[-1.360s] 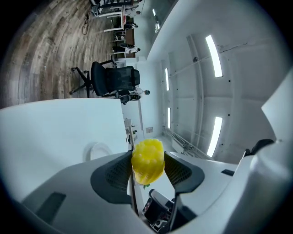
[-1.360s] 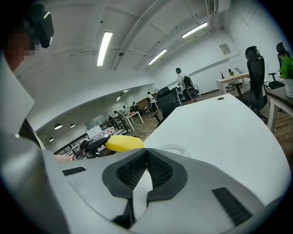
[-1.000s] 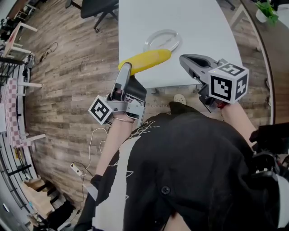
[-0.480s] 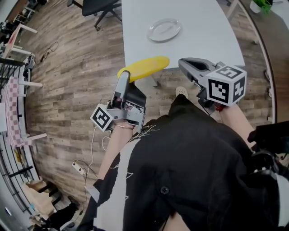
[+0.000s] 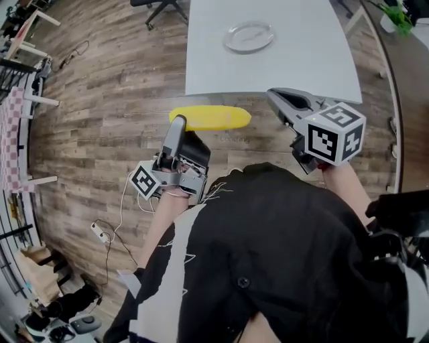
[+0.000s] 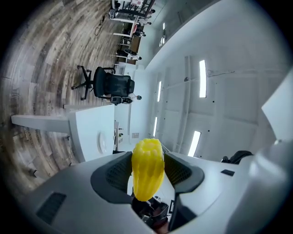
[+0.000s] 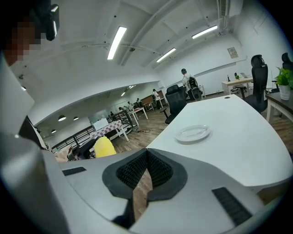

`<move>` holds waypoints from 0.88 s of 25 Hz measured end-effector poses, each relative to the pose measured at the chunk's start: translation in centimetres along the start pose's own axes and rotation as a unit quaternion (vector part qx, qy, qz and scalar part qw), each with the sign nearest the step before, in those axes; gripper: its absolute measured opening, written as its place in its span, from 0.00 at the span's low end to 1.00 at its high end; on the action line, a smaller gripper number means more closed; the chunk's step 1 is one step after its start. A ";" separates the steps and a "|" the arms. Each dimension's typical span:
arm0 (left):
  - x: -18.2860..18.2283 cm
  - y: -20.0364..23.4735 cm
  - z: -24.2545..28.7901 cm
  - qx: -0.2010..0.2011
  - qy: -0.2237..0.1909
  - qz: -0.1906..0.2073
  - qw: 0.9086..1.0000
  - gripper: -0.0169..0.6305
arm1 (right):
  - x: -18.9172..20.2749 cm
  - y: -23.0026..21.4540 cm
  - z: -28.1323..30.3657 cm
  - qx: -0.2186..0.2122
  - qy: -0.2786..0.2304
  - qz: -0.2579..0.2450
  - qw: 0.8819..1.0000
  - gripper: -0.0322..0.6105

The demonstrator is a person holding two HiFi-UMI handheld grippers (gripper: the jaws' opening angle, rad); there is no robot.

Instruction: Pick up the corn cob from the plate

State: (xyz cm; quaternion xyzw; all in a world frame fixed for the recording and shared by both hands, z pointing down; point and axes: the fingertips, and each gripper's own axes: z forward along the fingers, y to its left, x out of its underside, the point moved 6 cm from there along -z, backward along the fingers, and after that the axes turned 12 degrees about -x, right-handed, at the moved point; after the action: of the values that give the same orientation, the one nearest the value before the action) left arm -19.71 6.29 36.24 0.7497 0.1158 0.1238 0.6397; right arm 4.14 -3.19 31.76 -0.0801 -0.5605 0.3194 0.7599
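Observation:
My left gripper (image 5: 178, 124) (image 6: 147, 168) is shut on a yellow corn cob (image 5: 210, 118) (image 6: 147, 169), which sticks out sideways over the wooden floor, short of the white table (image 5: 301, 63) (image 6: 89, 130). The same cob shows as a yellow end (image 7: 104, 147) in the right gripper view. An empty clear plate (image 5: 249, 36) (image 7: 193, 133) (image 6: 101, 142) lies on the table, well beyond both grippers. Held off the table's near edge, my right gripper (image 5: 278, 98) (image 7: 147, 157) is shut with nothing between its pads.
A black office chair (image 5: 161, 7) stands at the table's far left, and a potted plant (image 5: 395, 15) sits at the top right. A cable with a power strip (image 5: 100, 232) lies on the floor to my left. More desks and chairs (image 7: 176, 98) fill the room behind.
Both grippers and the corn cob have drawn back from the table. The cob, earlier over the table's near edge, now hangs over the floor, and the plate lies farther off.

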 end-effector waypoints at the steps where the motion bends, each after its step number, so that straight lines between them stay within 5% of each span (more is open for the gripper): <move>1: 0.2 0.0 -0.2 -0.001 -0.002 0.001 1.000 0.37 | 0.1 -0.3 -0.2 0.001 -0.001 0.002 1.000 0.07; 9: 6.8 2.1 0.0 0.002 -0.014 -0.011 1.000 0.37 | 4.4 -4.4 -6.4 0.014 0.028 0.013 0.999 0.07; 22: 7.4 0.7 0.6 -0.008 -0.023 -0.016 1.000 0.37 | 2.8 -5.1 -8.2 0.033 0.042 0.029 0.998 0.07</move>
State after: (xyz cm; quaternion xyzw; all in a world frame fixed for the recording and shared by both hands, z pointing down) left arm -12.51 8.11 37.17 0.7453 0.1118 0.0975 0.6500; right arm 14.06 -3.57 33.50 -0.0843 -0.5148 0.3566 0.7751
